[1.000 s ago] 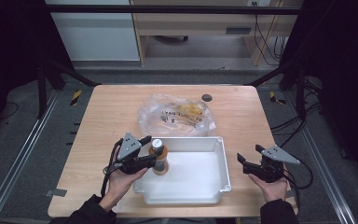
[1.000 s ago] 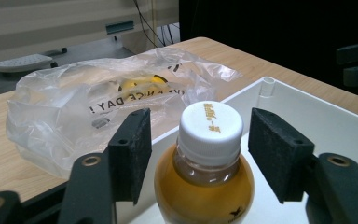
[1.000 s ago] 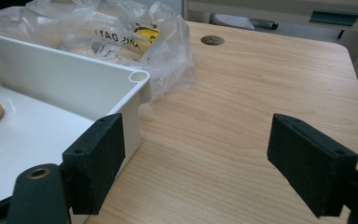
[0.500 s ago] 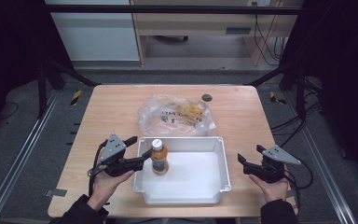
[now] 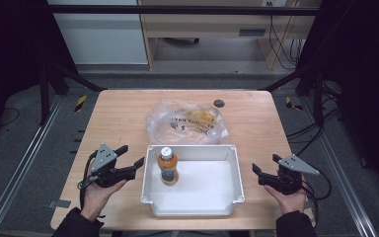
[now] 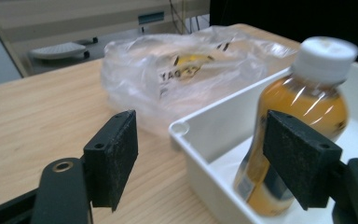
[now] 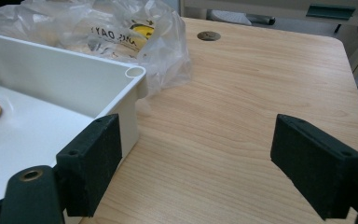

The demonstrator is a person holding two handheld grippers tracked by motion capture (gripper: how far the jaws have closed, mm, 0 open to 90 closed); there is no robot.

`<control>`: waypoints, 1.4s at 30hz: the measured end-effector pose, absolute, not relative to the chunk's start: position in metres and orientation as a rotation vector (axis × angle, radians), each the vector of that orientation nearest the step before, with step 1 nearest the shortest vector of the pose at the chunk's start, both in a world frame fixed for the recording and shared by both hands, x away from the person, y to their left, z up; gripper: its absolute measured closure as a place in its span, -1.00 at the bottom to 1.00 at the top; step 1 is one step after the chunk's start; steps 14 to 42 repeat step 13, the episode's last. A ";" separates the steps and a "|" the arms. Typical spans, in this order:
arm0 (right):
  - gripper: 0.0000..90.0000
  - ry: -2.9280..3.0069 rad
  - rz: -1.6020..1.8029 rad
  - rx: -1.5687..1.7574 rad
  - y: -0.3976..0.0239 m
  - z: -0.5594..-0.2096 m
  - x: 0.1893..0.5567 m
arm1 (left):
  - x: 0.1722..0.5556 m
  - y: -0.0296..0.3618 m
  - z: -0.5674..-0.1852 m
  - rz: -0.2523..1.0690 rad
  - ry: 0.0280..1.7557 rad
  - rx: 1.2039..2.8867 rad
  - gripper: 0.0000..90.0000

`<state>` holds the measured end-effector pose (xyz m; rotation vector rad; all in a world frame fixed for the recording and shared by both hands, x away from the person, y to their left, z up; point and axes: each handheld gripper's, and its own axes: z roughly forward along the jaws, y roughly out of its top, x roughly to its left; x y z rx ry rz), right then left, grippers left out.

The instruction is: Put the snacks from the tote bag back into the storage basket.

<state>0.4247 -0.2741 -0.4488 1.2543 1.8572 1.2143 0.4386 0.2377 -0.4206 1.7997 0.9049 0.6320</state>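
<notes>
Left gripper (image 5: 131, 157) spread, jaws just opened, nothing between; orange-drink bottle with white cap (image 5: 168, 166) upright near white plastic bin's (image 5: 191, 148) left wall. A knock probably topples it. Right gripper (image 5: 264, 169) spread, empty.

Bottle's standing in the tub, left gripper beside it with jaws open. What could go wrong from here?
1. The bottle stands upright and free near the left wall of the white tub. The left gripper, whose jaws have just been opening, sits close outside that wall; a stray swing could tip the bottle.
2. The plastic bag lies against the tub's far rim and could snag a jaw on the next reach.
</notes>
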 end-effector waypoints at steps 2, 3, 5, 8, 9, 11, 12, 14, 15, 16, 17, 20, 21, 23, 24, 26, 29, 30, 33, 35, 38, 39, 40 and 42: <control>-0.63 1.855 1.215 1.269 -0.276 -0.450 0.424 | 0.440 0.243 -0.427 0.630 0.931 1.803 -0.42; -0.63 1.851 1.214 1.276 -0.278 -0.450 0.424 | 0.440 0.246 -0.430 0.628 0.942 1.804 -0.42; -0.63 1.849 1.215 1.277 -0.278 -0.451 0.424 | 0.442 0.251 -0.437 0.638 0.956 1.814 -0.42; -0.63 1.846 1.212 1.286 -0.279 -0.451 0.423 | 0.444 0.258 -0.445 0.639 0.991 1.818 -0.43; -0.63 1.847 1.208 1.285 -0.280 -0.451 0.423 | 0.445 0.260 -0.448 0.643 0.998 1.826 -0.44; -0.63 1.852 1.197 1.289 -0.280 -0.452 0.422 | 0.448 0.263 -0.452 0.648 1.011 1.835 -0.44; -0.63 1.852 1.188 1.286 -0.280 -0.453 0.422 | 0.448 0.263 -0.453 0.651 1.014 1.836 -0.44; -0.62 1.853 1.184 1.289 -0.281 -0.453 0.422 | 0.450 0.264 -0.454 0.658 1.014 1.845 -0.44; -0.62 1.853 1.184 1.289 -0.281 -0.453 0.422 | 0.450 0.264 -0.454 0.658 1.014 1.845 -0.44; -0.62 1.853 1.184 1.289 -0.281 -0.453 0.422 | 0.450 0.264 -0.454 0.658 1.014 1.845 -0.44; -0.62 1.853 1.184 1.289 -0.281 -0.453 0.422 | 0.450 0.264 -0.454 0.658 1.014 1.845 -0.44; -0.62 1.853 1.184 1.289 -0.281 -0.453 0.422 | 0.450 0.264 -0.454 0.658 1.014 1.845 -0.44; -0.62 1.853 1.184 1.289 -0.281 -0.453 0.422 | 0.450 0.264 -0.454 0.658 1.014 1.845 -0.44; -0.62 1.853 1.184 1.289 -0.281 -0.453 0.422 | 0.450 0.264 -0.454 0.658 1.014 1.845 -0.44; -0.62 1.853 1.184 1.289 -0.281 -0.453 0.422 | 0.450 0.264 -0.454 0.658 1.014 1.845 -0.44; -0.62 1.853 1.184 1.289 -0.281 -0.453 0.422 | 0.450 0.264 -0.454 0.658 1.014 1.845 -0.44; -0.62 1.853 1.184 1.289 -0.281 -0.453 0.422 | 0.450 0.264 -0.454 0.658 1.014 1.845 -0.44; -0.62 1.853 1.184 1.289 -0.281 -0.453 0.422 | 0.450 0.264 -0.454 0.658 1.014 1.845 -0.44; -0.62 1.853 1.184 1.289 -0.281 -0.453 0.422 | 0.450 0.264 -0.454 0.658 1.014 1.845 -0.44; -0.62 1.853 1.184 1.289 -0.281 -0.453 0.422 | 0.450 0.264 -0.454 0.658 1.014 1.845 -0.44; -0.62 1.853 1.184 1.289 -0.281 -0.453 0.422 | 0.450 0.264 -0.454 0.658 1.014 1.845 -0.44; -0.62 1.853 1.184 1.289 -0.281 -0.453 0.422 | 0.450 0.264 -0.454 0.658 1.014 1.845 -0.44; -0.62 1.853 1.184 1.289 -0.281 -0.453 0.422 | 0.450 0.264 -0.454 0.658 1.014 1.845 -0.44; -0.62 1.853 1.184 1.289 -0.281 -0.453 0.422 | 0.450 0.264 -0.454 0.658 1.014 1.845 -0.44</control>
